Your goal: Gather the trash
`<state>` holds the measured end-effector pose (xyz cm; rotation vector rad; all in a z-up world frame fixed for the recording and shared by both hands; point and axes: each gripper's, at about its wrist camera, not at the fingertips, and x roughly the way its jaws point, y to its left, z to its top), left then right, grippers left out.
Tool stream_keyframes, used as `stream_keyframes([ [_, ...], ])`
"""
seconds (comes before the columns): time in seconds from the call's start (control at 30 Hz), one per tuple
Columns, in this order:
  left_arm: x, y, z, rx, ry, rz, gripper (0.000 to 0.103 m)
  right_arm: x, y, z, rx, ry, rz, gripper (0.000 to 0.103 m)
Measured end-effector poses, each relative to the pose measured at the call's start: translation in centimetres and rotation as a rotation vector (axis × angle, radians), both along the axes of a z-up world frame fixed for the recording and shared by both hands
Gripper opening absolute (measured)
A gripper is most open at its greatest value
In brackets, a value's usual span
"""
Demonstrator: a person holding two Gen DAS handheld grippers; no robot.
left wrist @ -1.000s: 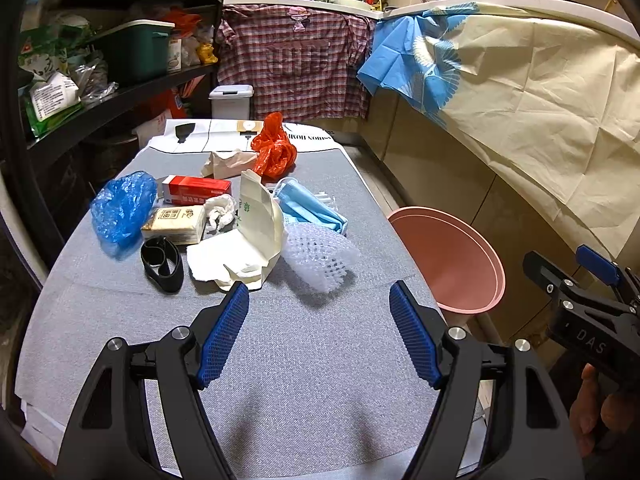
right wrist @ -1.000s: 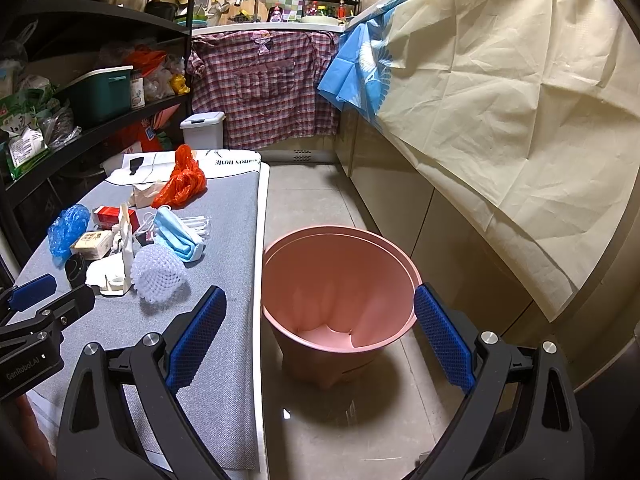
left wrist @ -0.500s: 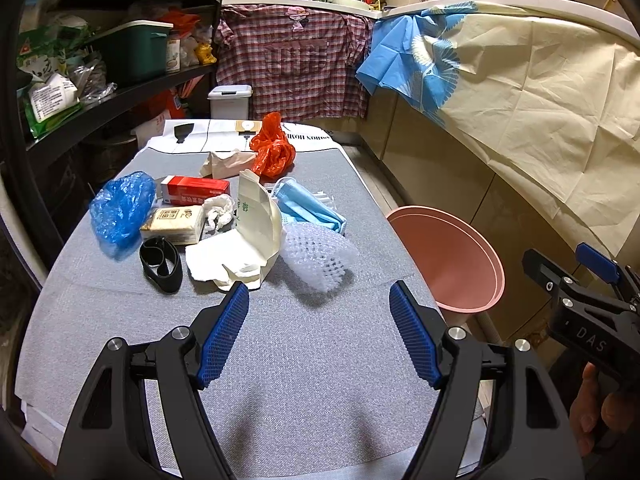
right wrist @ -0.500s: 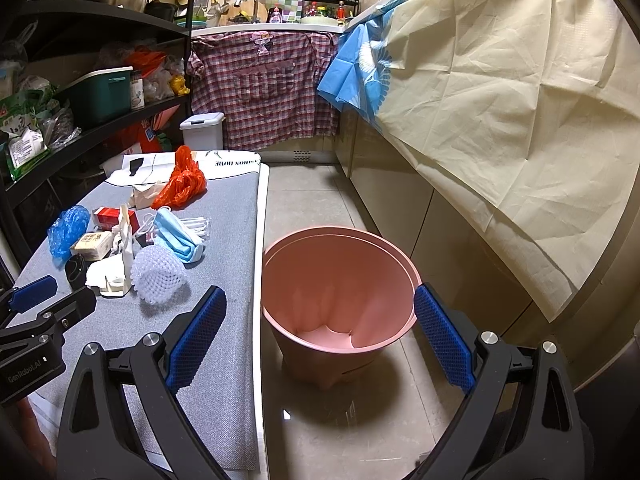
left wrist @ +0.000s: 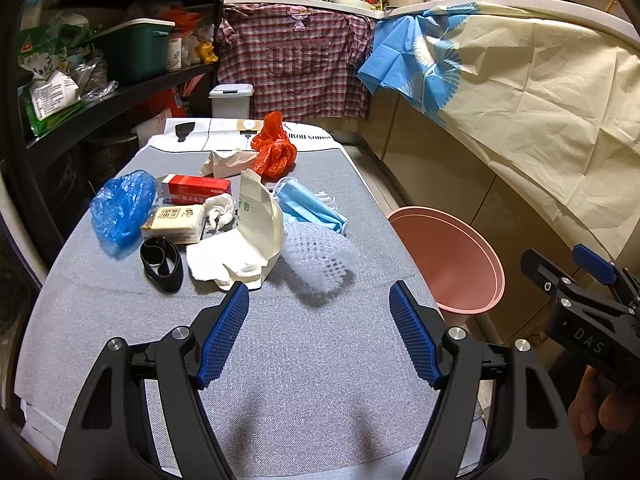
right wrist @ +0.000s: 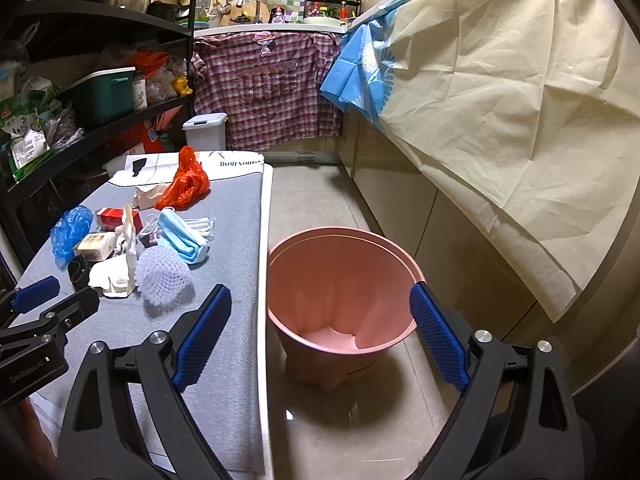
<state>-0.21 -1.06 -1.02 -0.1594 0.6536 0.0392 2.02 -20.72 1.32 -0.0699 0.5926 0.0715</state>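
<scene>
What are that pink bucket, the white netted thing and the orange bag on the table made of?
Pink bucket: looks like moulded plastic, smooth with a dull sheen and a thin, even rim. White net: probably soft foam mesh, with open cells and a squashed, puffy shape. Orange bag: thin plastic film, crinkled, glossy and bunched into a knot.

bins: 1 pink bucket [right wrist: 340, 280] | plastic bags: 2 | masks: 1 | tools: 2

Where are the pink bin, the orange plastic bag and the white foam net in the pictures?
pink bin [right wrist: 404, 254]: right wrist view, on its far rim.
orange plastic bag [left wrist: 274, 150]: left wrist view, on the crumpled middle.
white foam net [left wrist: 320, 258]: left wrist view, on the mesh middle.
</scene>
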Motion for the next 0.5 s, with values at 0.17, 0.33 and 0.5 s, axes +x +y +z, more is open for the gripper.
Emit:
stream_keyframes([
  [0.17, 0.1, 0.7, 0.0, 0.002, -0.003, 0.023, 0.071, 0.0, 1.4, 0.0, 0.031, 0.010, 0.052, 0.074],
  [0.33, 0.5, 2.1, 0.2, 0.024, -0.013, 0.063, 0.065, 0.4, 3.4, -0.1, 0.026, 0.001, 0.127, 0.058],
  [0.5, 1.0, 3.7, 0.0, 0.041, -0.016, 0.112, 0.059, 1.7, 5.5, -0.3, 0.105, 0.051, 0.196, 0.049],
])
